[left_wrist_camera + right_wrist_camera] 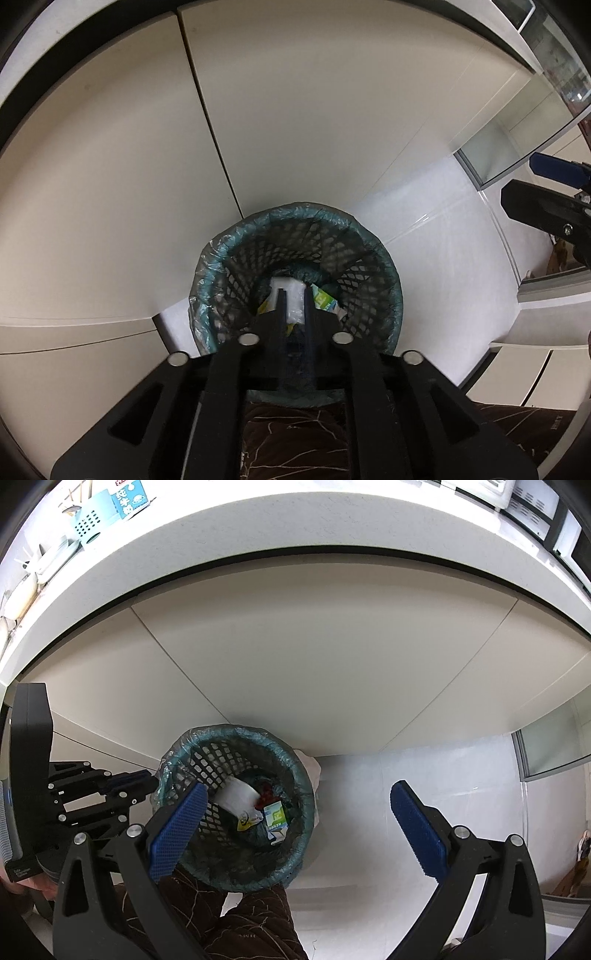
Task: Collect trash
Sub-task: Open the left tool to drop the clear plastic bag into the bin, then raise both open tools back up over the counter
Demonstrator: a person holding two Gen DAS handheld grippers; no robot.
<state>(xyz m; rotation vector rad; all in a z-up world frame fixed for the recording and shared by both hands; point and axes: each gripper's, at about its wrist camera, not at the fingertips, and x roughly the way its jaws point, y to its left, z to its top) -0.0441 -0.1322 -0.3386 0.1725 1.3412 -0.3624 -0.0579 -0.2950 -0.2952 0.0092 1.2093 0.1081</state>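
Left tongs (294,295) pinching white trash over the bin, right tongs (299,825) gaping wide.

The left tongs are gripping a white wrapper (290,287) above the mesh wastebasket (207,755); the right tongs are hanging empty beside it, a green carton (276,815) lying inside, cabinet doors (332,664) standing beyond.

A pale, glossy tiled floor (424,768) carries a dark mesh waste basket (207,760) lined with a teal plastic bag (236,733), standing at the foot of the cream cabinet doors (332,664) on the far side. Inside the basket lie a white wrapper (238,797), a small green-and-white carton (275,814) and a red scrap (266,796). Above the cabinets runs a white countertop (295,520) bearing a perforated blue holder (92,520) and a blue carton (131,496) at its far left.
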